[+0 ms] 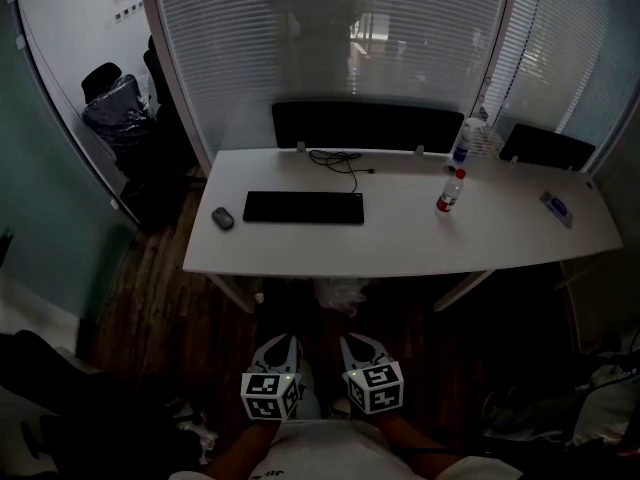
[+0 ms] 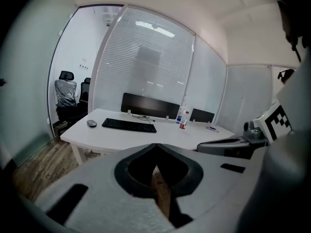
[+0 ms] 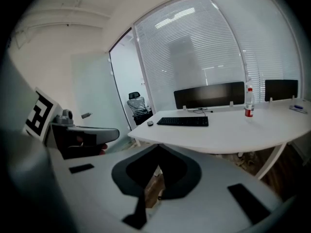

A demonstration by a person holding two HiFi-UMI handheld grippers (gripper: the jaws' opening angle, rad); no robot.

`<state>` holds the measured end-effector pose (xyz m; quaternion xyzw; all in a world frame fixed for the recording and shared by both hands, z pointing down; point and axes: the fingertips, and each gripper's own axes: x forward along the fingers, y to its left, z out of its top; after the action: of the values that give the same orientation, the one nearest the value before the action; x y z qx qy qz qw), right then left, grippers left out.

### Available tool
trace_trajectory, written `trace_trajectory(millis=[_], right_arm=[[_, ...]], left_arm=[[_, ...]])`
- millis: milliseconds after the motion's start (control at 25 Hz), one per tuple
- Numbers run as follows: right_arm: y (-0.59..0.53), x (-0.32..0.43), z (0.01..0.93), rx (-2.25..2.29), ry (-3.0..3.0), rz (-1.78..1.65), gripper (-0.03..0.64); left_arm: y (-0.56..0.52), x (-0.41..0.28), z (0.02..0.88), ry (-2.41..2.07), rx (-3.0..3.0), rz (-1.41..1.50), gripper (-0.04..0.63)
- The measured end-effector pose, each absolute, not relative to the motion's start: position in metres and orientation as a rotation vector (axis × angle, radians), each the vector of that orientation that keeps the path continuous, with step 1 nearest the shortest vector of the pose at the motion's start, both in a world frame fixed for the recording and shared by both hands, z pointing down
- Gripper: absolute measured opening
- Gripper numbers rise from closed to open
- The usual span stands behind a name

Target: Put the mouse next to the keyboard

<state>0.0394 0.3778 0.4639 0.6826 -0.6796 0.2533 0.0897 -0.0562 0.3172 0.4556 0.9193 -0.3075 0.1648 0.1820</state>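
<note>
Two grippers are hanging low at the bottom of the head view, close to the person's body. The left gripper and the right gripper are sitting side by side over the dark wooden floor, well short of the white desk. One small, dark, rounded mouse is lying near the desk's left edge, just left of one black keyboard, with a narrow strip of bare desktop between them. Floor and the desk's front edge are lying between the grippers and the mouse. Behind the keyboard, one thin cable is curling in front of two dark screen panels. Two bottles are standing to the right, and two office chairs are showing at far left.

Seen from the left gripper view, that gripper's jaws are meeting tip to tip and pinching nothing, with the mouse and keyboard showing well beyond them.

Seen from the right gripper view, its jaws are likewise pressing together empty, and the mouse is showing as a small dark spot just left of the keyboard.
</note>
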Motion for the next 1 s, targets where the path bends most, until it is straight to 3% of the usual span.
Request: trace_trajectory(millis=[640,1000], right_arm=[[0.156,0.105,0.464,2.108,-1.939,0.713,0.003],[0.089,0.127,0.455,2.107,-1.933,0.7,0.003]], left_arm=[[0.085,0.016,0.447,-0.741,2.715,0.481,0.005],[0.025,0.031,0.445,-0.736,2.698,0.488,0.005]])
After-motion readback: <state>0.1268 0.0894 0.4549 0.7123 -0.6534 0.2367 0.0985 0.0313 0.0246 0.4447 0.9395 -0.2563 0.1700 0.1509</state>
